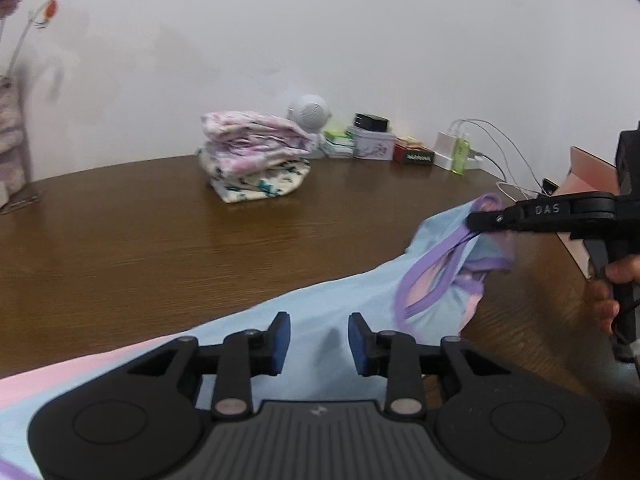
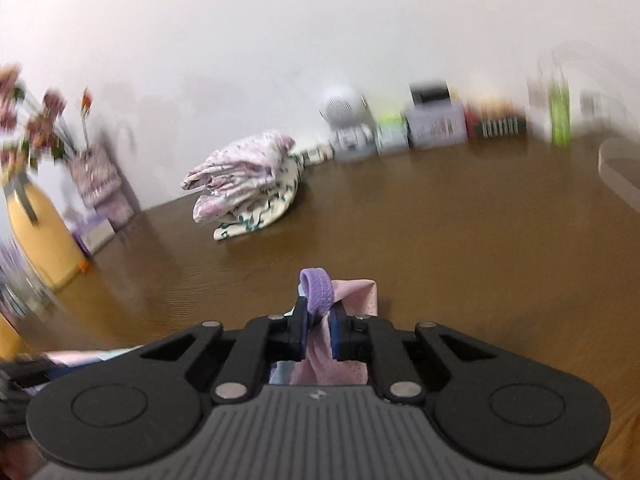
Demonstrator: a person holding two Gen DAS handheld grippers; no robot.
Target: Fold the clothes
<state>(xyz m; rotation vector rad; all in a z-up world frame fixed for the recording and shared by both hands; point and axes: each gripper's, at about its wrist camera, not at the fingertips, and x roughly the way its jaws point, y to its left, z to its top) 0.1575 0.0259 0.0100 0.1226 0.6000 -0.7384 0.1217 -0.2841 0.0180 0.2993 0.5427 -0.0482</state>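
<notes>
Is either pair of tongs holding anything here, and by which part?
The right tongs are shut on the light blue garment, gripping its purple-trimmed edge. The left tongs stand open over the cloth and hold nothing.

Left claw (image 1: 319,340) parted above blue garment (image 1: 340,300), right claw (image 1: 482,218) pinching its purple trim (image 1: 430,264)

Two tools (image 1: 318,338) (image 2: 318,330), one blue garment (image 1: 320,300), one folded stack (image 1: 256,156), one table (image 1: 140,232).
</notes>
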